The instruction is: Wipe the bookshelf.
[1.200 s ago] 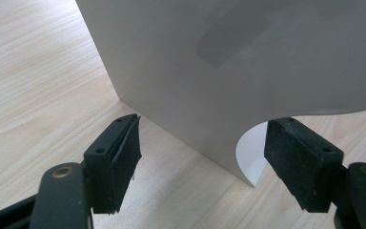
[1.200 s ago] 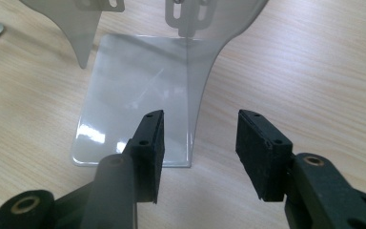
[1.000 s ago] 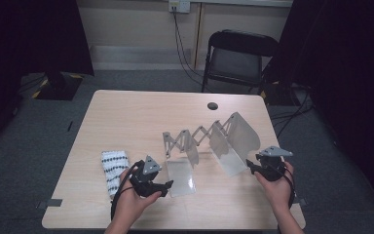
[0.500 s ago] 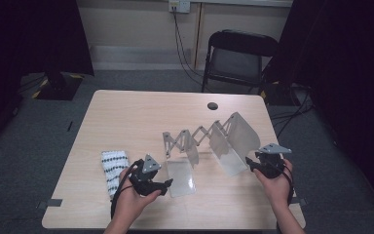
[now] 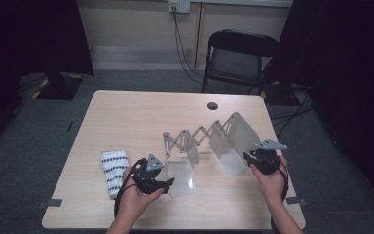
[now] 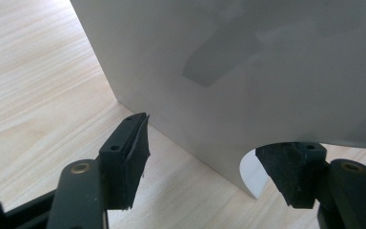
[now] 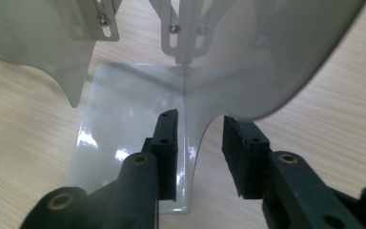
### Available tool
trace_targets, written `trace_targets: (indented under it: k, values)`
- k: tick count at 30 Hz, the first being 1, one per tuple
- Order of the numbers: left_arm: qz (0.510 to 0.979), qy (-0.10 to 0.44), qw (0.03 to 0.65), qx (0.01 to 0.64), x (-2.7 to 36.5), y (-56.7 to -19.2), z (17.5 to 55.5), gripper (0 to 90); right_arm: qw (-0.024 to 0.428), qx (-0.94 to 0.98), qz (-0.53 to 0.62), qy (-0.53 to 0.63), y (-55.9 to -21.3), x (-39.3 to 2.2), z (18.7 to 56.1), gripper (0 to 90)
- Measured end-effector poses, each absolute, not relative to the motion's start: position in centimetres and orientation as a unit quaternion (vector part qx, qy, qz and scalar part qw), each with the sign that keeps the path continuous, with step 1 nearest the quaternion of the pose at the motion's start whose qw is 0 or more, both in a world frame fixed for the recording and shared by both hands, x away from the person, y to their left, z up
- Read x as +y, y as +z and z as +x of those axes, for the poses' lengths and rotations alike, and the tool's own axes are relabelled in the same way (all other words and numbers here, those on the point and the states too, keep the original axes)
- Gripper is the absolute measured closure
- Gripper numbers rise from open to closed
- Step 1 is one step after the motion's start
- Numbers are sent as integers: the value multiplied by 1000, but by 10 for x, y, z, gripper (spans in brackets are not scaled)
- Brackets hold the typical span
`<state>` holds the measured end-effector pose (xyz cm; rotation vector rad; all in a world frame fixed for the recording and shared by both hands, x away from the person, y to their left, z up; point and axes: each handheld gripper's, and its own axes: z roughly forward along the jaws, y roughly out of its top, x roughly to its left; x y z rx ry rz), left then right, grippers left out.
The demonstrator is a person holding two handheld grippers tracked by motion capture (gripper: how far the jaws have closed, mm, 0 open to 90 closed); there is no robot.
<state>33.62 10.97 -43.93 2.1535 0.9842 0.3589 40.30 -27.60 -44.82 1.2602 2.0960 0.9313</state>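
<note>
At each end of the expanding bookend rack (image 5: 207,141), we keep closing the left gripper (image 5: 168,183) and right gripper (image 5: 247,157), both jaws apart around its 2 end plates, squarely before pushing.

The person's forearms (image 5: 126,219) run off the bottom edge. The chair (image 5: 238,61) legs fade into shadow, and the small dark disc (image 5: 213,106) is too tiny to identify.
</note>
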Motion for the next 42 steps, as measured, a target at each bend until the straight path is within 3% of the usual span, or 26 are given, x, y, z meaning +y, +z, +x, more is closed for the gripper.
trace_targets:
  k: [5, 14, 20, 27, 42]
  values:
    - [836, 137, 363, 388, 108, -438, 334, 425, 251, 772, 468, 349, -444, -275, 405, 772]
    - [835, 139, 365, 387, 104, -431, 330, 394, 245, 771, 470, 352, -440, -270, 406, 873]
    - [832, 135, 365, 394, 104, -429, 329, 376, 242, 771, 473, 351, -438, -269, 406, 879]
    - [836, 137, 363, 387, 103, -428, 328, 365, 248, 769, 468, 357, -434, -268, 405, 826]
    - [829, 124, 374, 398, 96, -423, 333, 381, 245, 774, 468, 348, -433, -268, 407, 879]
